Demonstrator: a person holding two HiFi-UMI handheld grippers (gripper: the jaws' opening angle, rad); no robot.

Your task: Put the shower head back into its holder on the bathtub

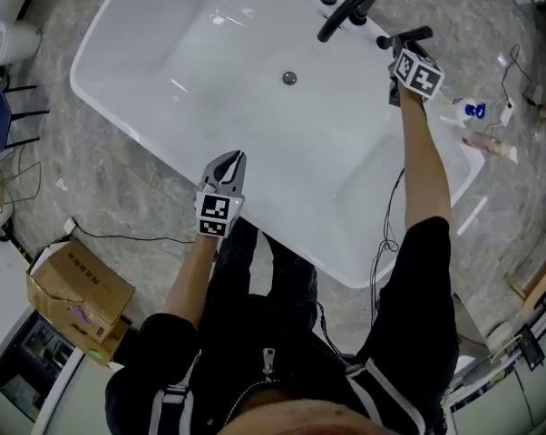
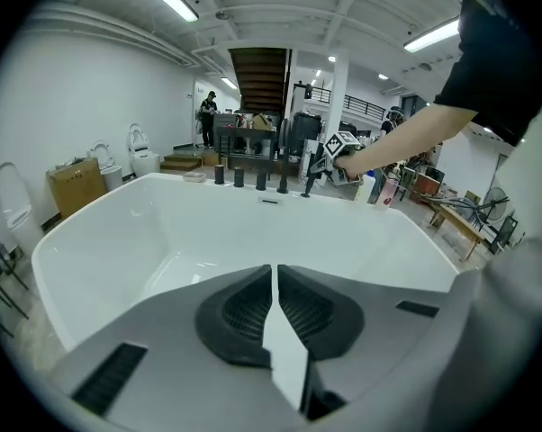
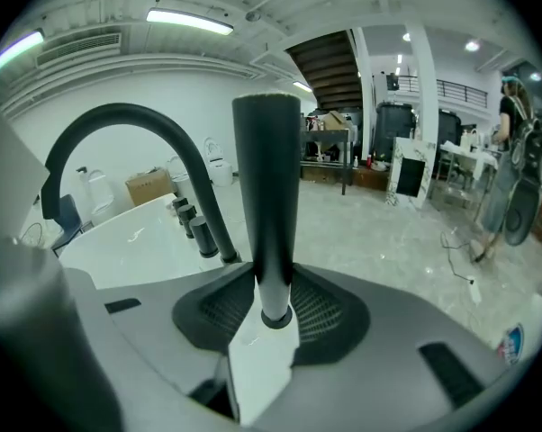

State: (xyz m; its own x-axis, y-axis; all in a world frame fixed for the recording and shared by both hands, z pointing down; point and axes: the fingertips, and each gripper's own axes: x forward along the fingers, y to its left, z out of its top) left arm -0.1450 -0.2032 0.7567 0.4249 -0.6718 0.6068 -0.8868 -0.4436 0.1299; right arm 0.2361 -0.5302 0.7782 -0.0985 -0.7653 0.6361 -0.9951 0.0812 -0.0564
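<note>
between the pads of the right gripper [image 3: 273,311] stands the shower head [image 3: 269,178], a black rod clamped upright, its ringed lower end showing just above the white rim. whether it sits in a holder cannot be told. just left of it curves the black spout [image 3: 131,133], with black knobs [image 3: 197,230] in a row beyond. seen from the head, this gripper is at the far rim of the bathtub [image 1: 146,107]. the left gripper [image 2: 275,304], jaws pressed together on nothing, hovers over the near rim.
</note>
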